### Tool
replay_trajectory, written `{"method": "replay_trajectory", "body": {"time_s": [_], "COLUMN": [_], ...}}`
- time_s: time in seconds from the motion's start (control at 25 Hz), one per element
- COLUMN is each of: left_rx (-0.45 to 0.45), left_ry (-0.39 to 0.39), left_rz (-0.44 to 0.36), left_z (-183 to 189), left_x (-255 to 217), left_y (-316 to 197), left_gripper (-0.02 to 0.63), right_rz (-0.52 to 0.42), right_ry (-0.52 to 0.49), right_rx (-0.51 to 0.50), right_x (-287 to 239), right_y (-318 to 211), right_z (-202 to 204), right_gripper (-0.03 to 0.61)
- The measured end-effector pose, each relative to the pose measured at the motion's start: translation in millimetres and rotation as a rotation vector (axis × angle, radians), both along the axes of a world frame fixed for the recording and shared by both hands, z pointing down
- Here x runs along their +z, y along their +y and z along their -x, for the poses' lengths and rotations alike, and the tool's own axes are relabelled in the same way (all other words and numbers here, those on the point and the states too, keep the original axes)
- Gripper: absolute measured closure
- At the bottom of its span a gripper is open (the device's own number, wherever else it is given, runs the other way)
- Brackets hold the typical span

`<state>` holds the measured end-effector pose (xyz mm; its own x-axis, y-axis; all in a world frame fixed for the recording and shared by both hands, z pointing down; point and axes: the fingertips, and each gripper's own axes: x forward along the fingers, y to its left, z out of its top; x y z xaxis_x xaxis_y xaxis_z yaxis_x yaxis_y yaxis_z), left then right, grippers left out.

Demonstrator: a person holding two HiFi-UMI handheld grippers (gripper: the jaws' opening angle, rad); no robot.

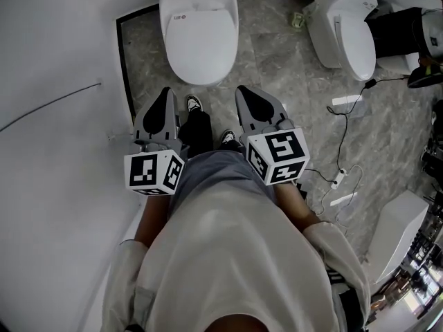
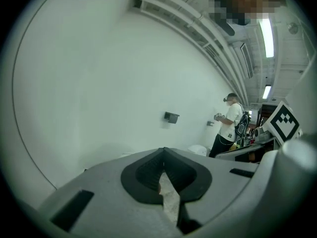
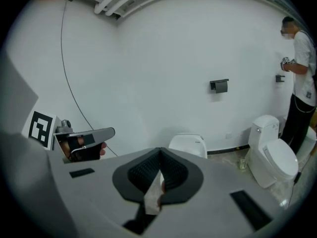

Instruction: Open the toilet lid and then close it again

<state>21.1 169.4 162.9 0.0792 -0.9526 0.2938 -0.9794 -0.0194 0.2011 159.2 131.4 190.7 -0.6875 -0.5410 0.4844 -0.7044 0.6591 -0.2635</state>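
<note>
A white toilet (image 1: pixel 199 30) with its lid down stands at the top of the head view, on grey marble floor. Both grippers are held in front of the person's body, pointing toward it and well short of it. My left gripper (image 1: pixel 164 106) is shut with nothing in it; its jaws (image 2: pixel 164 150) meet at the tips. My right gripper (image 1: pixel 249 102) is also shut and empty. In the right gripper view the toilet (image 3: pixel 188 144) shows just beyond the closed jaw tips (image 3: pixel 159 150), and the left gripper (image 3: pixel 101 133) shows at the left.
A second toilet (image 1: pixel 346 30) stands to the right of the first. Cables and a power strip (image 1: pixel 346 105) lie on the floor at the right, near a white box (image 1: pixel 398 230). Another person (image 3: pixel 302 78) stands by the wall at the far right. A small dark fixture (image 3: pixel 219 86) hangs on the wall.
</note>
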Motion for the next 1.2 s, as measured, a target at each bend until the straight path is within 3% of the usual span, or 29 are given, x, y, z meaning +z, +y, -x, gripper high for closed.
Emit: {"method": "replay_trajectory", "body": {"time_s": [0.68, 1.2], "left_rx": [0.114, 0.123], "left_ry": [0.044, 0.093], "left_rz": [0.065, 0.206], "left_z": [108, 122], "left_x": [45, 123], "left_y": [-93, -97], "left_gripper": [0.607, 0.607], "right_rz": [0.04, 0.114], "right_ry": [0.072, 0.11], "right_rx": [0.045, -0.005], "right_x": [23, 68], "right_y": [-76, -80], "right_z": [115, 142], "right_gripper": [0.569, 0.569]}}
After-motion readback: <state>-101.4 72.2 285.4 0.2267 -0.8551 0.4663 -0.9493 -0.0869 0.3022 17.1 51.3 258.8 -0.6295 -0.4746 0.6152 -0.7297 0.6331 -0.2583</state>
